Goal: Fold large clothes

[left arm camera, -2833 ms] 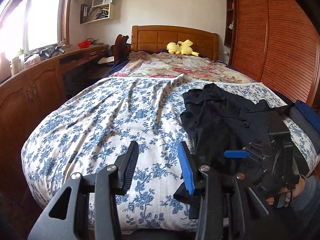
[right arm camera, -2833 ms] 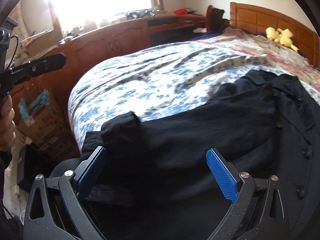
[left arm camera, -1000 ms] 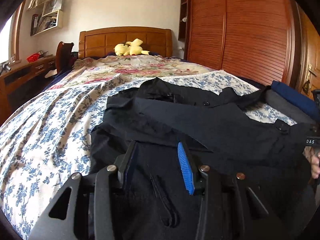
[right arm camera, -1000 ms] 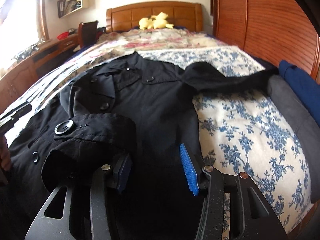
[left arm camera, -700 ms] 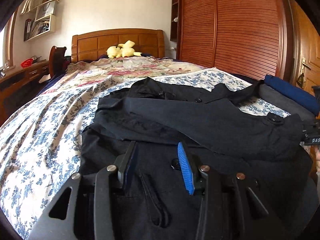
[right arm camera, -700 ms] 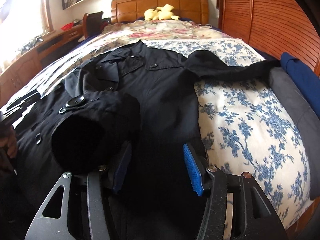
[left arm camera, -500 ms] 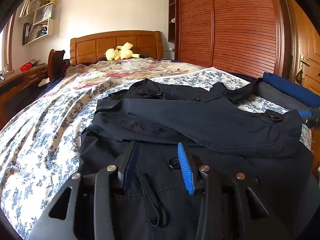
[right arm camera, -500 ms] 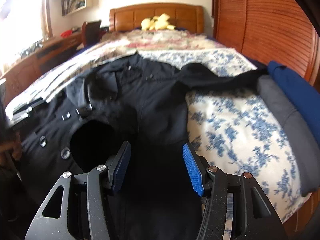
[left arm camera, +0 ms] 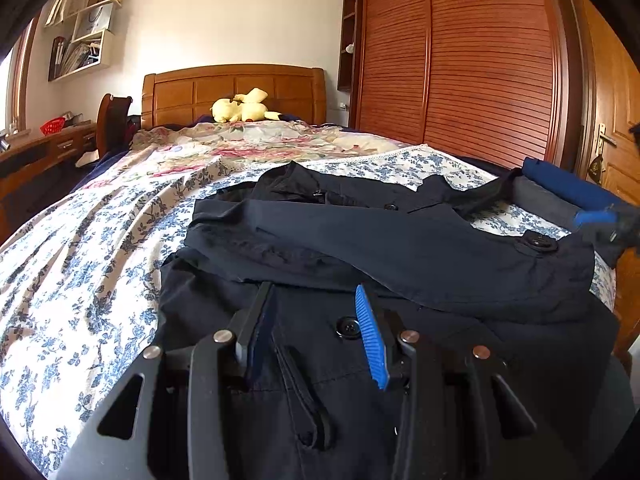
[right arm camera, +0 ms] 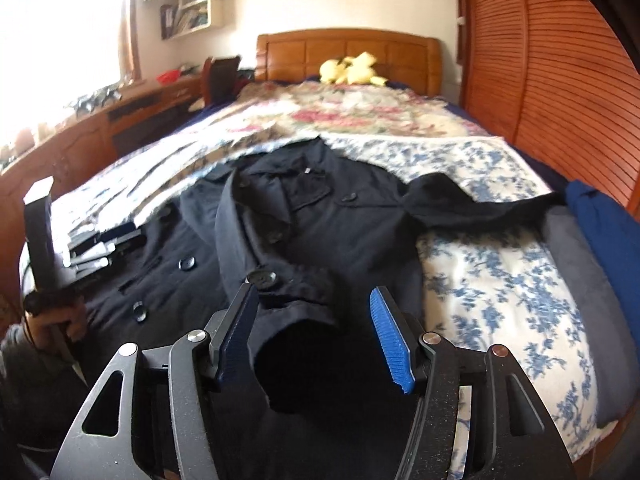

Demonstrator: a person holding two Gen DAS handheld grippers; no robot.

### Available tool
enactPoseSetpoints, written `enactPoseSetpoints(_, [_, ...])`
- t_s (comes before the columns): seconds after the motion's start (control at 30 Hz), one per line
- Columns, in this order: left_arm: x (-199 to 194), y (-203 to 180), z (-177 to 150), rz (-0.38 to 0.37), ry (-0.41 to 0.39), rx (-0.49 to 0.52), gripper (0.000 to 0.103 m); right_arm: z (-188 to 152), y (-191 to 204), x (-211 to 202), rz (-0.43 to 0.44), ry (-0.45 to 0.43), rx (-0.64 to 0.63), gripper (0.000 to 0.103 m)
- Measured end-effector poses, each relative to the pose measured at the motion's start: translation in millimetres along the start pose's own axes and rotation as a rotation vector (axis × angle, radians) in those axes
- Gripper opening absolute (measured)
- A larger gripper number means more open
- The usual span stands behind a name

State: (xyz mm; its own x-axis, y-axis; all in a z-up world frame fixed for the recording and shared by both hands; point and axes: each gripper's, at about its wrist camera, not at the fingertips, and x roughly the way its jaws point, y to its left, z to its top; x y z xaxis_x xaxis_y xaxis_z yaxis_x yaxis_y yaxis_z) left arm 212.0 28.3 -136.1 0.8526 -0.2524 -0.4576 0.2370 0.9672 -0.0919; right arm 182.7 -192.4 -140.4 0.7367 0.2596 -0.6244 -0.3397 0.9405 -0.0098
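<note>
A black button-front coat (left arm camera: 400, 240) lies spread on the blue-flowered bedspread (left arm camera: 80, 260). One sleeve is folded across its front, with the cuff (right arm camera: 296, 320) near the right edge. The other sleeve (right arm camera: 480, 206) stretches toward the wardrobe side. My left gripper (left arm camera: 316, 320) is open low over the coat's hem beside a belt loop strap (left arm camera: 304, 392), holding nothing. My right gripper (right arm camera: 316, 324) is open, its jaws either side of the folded cuff without closing on it. The left gripper also shows at the left of the right wrist view (right arm camera: 96, 248).
Folded grey (right arm camera: 580, 280) and blue (right arm camera: 608, 232) clothes lie along the bed's right edge by the slatted wardrobe (left arm camera: 480, 60). A yellow plush toy (left arm camera: 240, 110) sits at the headboard. A wooden desk (right arm camera: 100, 128) runs along the left under the window.
Both grippers came from the bed's left side to the coat. The sleeve was laid across the coat's front. My right gripper has opened wider and drawn back from the cuff.
</note>
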Motion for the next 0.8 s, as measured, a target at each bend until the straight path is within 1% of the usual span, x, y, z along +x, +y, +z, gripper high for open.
enactPoseSetpoints(0.1, [-4.2,2.8,0.6,-0.015,-0.007,-0.014,0.040,-4.8,0.3,18.3,0.008,0.068,0.003,0.060])
enactPoseSetpoints(0.2, [-9.0,4.4,1.8,-0.032,-0.016,-0.019,0.041,-9.5,0.8,27.5,0.019,0.102,-0.003,0.060])
enactPoseSetpoints(0.27, [-12.9,5.4,2.3,-0.042,-0.024,-0.022,0.044,-11.8,1.3,33.0,0.018,0.123,-0.009,0.051])
enactPoseSetpoints(0.3, [-14.8,5.8,2.8,-0.045,-0.028,-0.023,0.046,-13.0,2.0,35.6,0.024,0.135,-0.012,0.042])
enactPoseSetpoints(0.33, [-17.5,6.8,3.1,-0.048,-0.034,-0.023,0.052,-14.4,2.4,37.1,0.035,0.144,-0.015,0.025])
enactPoseSetpoints(0.37, [-20.1,7.1,3.4,-0.048,-0.042,-0.024,0.056,-15.4,3.9,39.2,0.048,0.157,-0.023,0.017])
enactPoseSetpoints(0.4, [-23.7,8.1,3.9,-0.055,-0.055,-0.025,0.057,-15.7,5.6,40.4,0.056,0.167,-0.032,0.011])
enactPoseSetpoints(0.43, [-24.3,8.0,4.6,-0.057,-0.057,-0.027,0.057,-15.9,8.3,39.9,0.068,0.169,-0.040,0.007])
enactPoseSetpoints(0.57, [-28.4,10.6,6.8,-0.054,-0.062,-0.029,0.058,-10.4,16.7,27.2,0.110,0.144,-0.049,0.004])
enactPoseSetpoints(0.8, [-30.1,12.3,6.8,-0.050,-0.062,-0.028,0.058,19.4,39.7,-19.6,0.184,0.037,-0.055,0.004])
